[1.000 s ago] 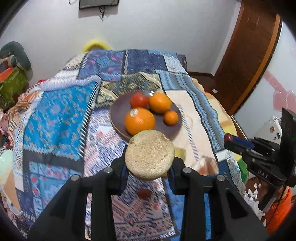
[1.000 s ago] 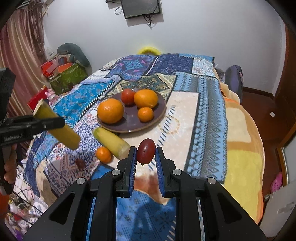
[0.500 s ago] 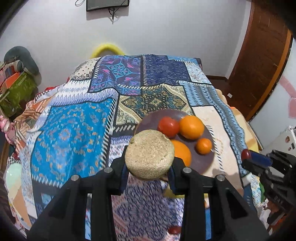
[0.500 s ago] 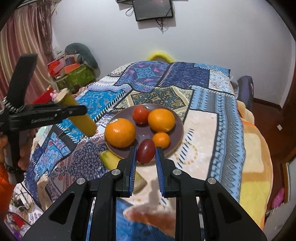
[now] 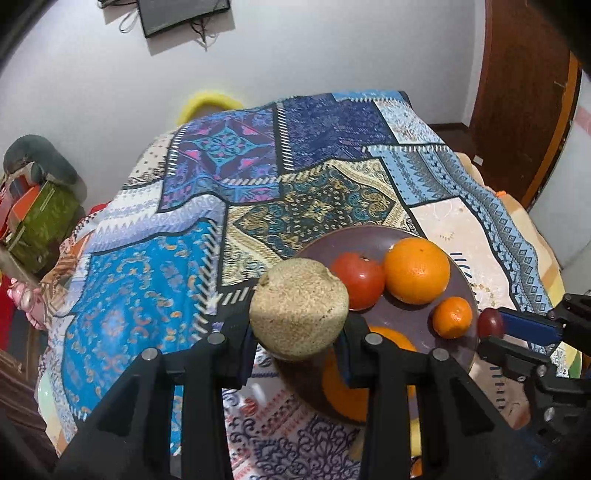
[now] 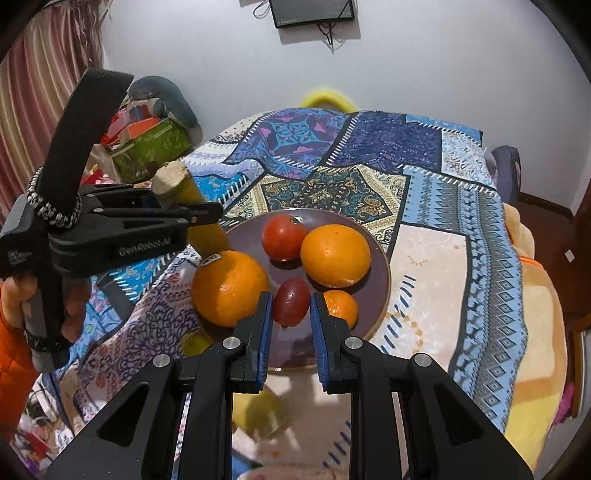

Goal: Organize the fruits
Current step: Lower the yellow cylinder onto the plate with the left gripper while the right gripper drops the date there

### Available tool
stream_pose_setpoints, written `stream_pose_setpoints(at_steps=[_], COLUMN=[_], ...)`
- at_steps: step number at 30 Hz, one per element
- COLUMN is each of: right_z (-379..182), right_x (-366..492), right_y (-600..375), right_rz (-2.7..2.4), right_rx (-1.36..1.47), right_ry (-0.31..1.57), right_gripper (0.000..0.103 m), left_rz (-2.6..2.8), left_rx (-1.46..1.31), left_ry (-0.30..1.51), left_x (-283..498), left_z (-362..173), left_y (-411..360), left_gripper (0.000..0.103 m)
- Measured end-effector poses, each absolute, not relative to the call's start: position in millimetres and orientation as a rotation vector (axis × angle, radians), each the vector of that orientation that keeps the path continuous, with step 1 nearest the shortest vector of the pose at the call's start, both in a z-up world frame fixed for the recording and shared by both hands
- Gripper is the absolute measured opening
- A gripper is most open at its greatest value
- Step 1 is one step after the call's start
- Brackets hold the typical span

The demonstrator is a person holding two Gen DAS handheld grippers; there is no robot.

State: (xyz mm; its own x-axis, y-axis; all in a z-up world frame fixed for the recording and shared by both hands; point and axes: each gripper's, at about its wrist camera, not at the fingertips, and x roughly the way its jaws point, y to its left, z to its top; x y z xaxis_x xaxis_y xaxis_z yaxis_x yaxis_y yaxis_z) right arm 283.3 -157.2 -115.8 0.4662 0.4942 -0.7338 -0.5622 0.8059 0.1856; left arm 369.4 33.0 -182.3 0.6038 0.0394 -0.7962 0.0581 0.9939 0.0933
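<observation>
L gripper (image 5: 298, 345) w/ corn (image 5: 299, 308) hides big orange (image 5: 351, 384) partly.

- White wall (image 6: 443, 66) behind, with a dark screen (image 6: 312, 13) mounted high and cables dangling under it.
- Bed (image 5: 236, 229) under a patchwork cover of blue, purple and cream panels.
- Yellow curved thing (image 6: 325, 99) peeks over the bed's far edge.
- Striped pink curtain (image 6: 33, 92) at the left.
- Green box (image 6: 151, 147) and a grey plush (image 6: 162, 96) piled beside the bed.
- Brown wooden door (image 5: 524, 96) at the right; dark floor (image 6: 546, 218) by it.
</observation>
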Motion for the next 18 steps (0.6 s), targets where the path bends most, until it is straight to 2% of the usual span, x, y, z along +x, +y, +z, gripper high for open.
stream_pose_setpoints(at_steps=[4,10,18], right_z=[-121.0,-127.6,-135.3], right_x=[291.7,301.1,306.7], right_y=[-154.4,-151.3,-146.6], right_rz=[0.653,0.655,0.659], right_rx=[-0.079,-0.078,-0.094], right_ry=[0.882,0.896,0.910], right_gripper=[0.019,0.019,0.019], left_rz=[-0.051,-0.131,-0.160], left_rx=[0.111,0.100,0.050], left_ry=[0.943,0.935,0.928], left_x=[374.7,370.8,362.3], left_z=[-186.6,-180.7,-176.6], left_y=[22.9,10.7,17.6], left_gripper=[0.036,0.046,0.046])
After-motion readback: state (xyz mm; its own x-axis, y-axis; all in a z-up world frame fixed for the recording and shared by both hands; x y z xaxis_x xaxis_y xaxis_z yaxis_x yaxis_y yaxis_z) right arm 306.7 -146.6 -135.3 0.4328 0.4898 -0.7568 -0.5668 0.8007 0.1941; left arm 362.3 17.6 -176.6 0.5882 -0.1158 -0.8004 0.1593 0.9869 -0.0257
